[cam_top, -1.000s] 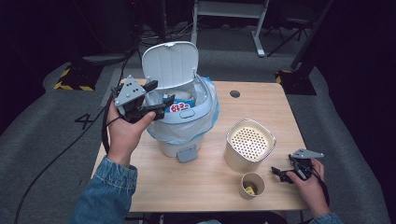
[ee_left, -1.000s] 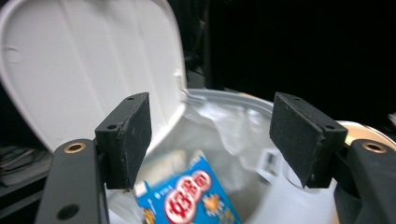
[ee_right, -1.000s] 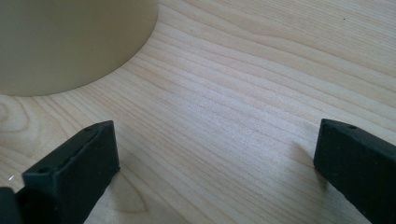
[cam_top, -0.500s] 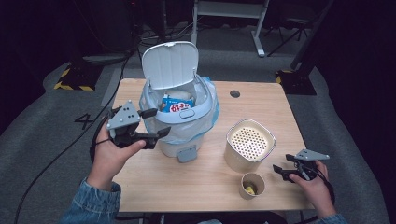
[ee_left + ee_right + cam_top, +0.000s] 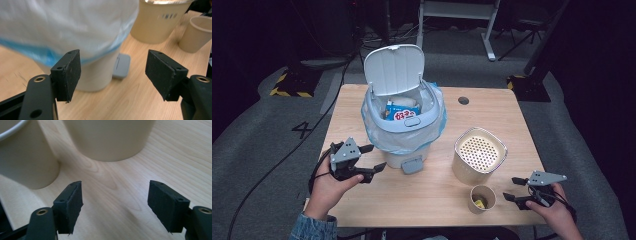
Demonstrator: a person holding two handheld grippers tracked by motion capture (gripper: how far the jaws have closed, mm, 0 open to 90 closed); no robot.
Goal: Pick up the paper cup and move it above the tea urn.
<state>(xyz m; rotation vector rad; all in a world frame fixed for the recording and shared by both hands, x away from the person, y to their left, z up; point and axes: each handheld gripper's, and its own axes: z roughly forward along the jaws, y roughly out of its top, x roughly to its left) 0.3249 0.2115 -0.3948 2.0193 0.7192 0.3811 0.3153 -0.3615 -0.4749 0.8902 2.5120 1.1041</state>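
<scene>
A: What do we see at our left gripper (image 5: 368, 161)?

B: Its jaws stand wide with nothing between them, low over the wooden table (image 5: 362, 215). Straight ahead of them, close, is the white trash bin (image 5: 404, 137) with its blue-edged liner bag (image 5: 62, 27); the grey pedal (image 5: 121, 65) at its foot lies just beyond the gap. The bin's lid (image 5: 394, 67) is tipped up, and a blue and white packet (image 5: 401, 114) lies inside.

A: And our right gripper (image 5: 515, 190)?

B: Its jaws have just been closing, yet a clear gap remains and only bare tabletop shows between them. In the right gripper view, the small paper cup (image 5: 27, 155) stands ahead and to the left of the jaws, apart from them. The larger beige canister (image 5: 107, 137) stands farther ahead, just beside the cup.

A: Anything in the cup?

B: From the high view we make out something yellowish (image 5: 480, 203) at its bottom; what it is we cannot tell. The canister's top is a perforated disc (image 5: 480, 151).
</scene>
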